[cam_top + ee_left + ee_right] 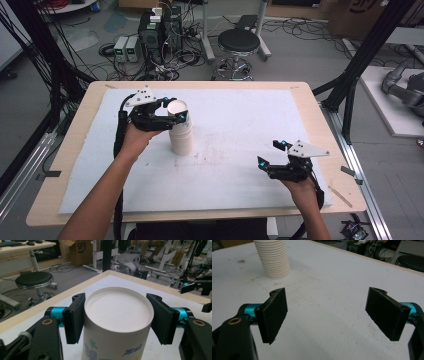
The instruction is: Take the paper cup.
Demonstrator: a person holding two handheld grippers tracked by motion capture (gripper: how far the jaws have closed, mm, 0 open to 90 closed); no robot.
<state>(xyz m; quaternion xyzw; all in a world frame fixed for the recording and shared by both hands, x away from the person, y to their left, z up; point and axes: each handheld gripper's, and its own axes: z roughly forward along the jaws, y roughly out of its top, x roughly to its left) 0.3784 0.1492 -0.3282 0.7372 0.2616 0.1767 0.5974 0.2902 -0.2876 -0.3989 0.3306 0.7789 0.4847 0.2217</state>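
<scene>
A stack of white paper cups (180, 136) stands upside down on the white mat, left of centre; its ribbed rims (274, 258) show far off in the right gripper view. The top cup (117, 315) has a flower print and blue writing. It sits between the jaws of my left gripper (174, 109) (116, 317), and both black pads (73, 317) lie against its sides near the upturned base. My right gripper (270, 153) (328, 312) hovers over bare mat at the front right, jaws wide apart with nothing between them.
The white mat (235, 115) covers a wooden table (200, 84) whose rim runs all round it. Beyond the far edge stand a black stool (239, 42), computer boxes (160, 30) and tangled cables. Black frame posts (360, 60) rise at the right.
</scene>
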